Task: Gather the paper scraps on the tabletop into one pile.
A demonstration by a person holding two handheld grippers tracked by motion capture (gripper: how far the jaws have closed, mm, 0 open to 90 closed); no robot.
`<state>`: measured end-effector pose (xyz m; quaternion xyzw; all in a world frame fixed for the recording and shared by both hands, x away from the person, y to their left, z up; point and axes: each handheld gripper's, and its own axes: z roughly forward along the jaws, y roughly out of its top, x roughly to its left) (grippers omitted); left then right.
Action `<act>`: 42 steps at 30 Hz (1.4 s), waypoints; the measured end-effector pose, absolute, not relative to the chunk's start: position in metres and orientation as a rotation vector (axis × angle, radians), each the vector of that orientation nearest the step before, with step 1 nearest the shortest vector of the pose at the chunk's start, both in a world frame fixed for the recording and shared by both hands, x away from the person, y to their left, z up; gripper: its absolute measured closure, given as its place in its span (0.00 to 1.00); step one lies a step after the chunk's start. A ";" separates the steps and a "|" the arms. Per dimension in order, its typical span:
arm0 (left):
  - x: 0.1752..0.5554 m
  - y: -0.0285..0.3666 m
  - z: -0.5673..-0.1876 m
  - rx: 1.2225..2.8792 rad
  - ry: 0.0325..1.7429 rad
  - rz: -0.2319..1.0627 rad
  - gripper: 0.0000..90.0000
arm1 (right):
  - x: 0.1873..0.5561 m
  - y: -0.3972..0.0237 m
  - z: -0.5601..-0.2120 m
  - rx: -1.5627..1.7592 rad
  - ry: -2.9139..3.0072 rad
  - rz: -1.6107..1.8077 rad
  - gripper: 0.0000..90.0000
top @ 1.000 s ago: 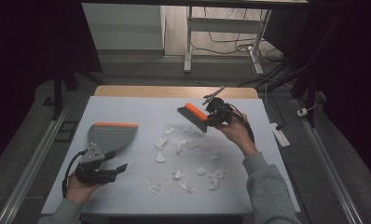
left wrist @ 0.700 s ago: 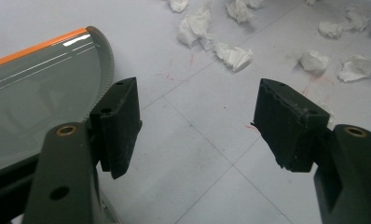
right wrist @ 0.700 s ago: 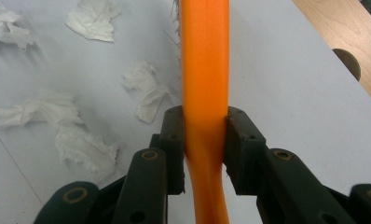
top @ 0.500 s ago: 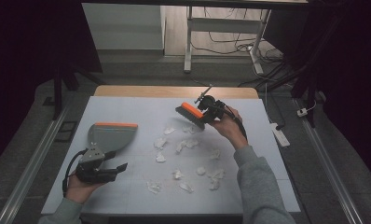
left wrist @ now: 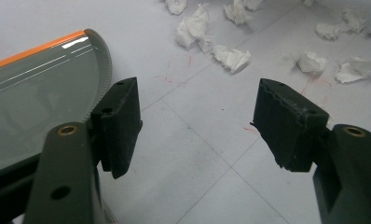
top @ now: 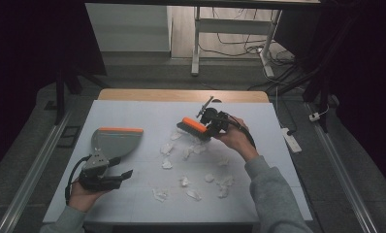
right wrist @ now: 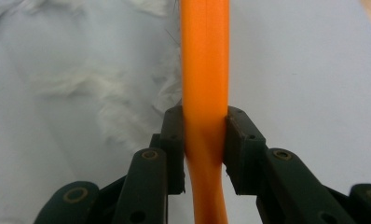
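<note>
Behind the dustpan (left wrist: 39, 93), left-gripper (left wrist: 197, 126) body hidden

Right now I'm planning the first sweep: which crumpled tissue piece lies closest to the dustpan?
The crumpled tissue piece at the cluster's left edge, nearest the grey dustpan; the others lie farther right.

Grey sleeves cover both forearms, and each tool, left tool (top: 114, 175) and right tool (top: 206, 127), has black ribbed pads (left wrist: 286, 122), round screw holes and a black cable.

Table (top: 133, 204) under a pale grey cover, wooden edge bare at the far side. Lying on it: grey dustpan (top: 114, 141) at left, crumpled paper scraps (top: 187, 181) scattered mid-table.
</note>
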<state>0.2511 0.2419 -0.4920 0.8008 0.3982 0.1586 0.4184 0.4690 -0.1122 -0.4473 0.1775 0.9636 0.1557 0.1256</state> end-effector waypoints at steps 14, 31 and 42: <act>0.252 0.239 -0.492 2.010 1.001 0.396 0.36 | 0.432 -0.124 -0.420 0.448 2.813 0.614 0.79; 0.252 0.242 -0.492 1.999 1.004 0.391 0.37 | 0.490 -0.070 -0.434 0.448 2.725 0.505 0.79; 0.251 0.242 -0.492 1.999 1.008 0.394 0.36 | 0.488 -0.044 -0.449 0.319 2.791 0.376 0.79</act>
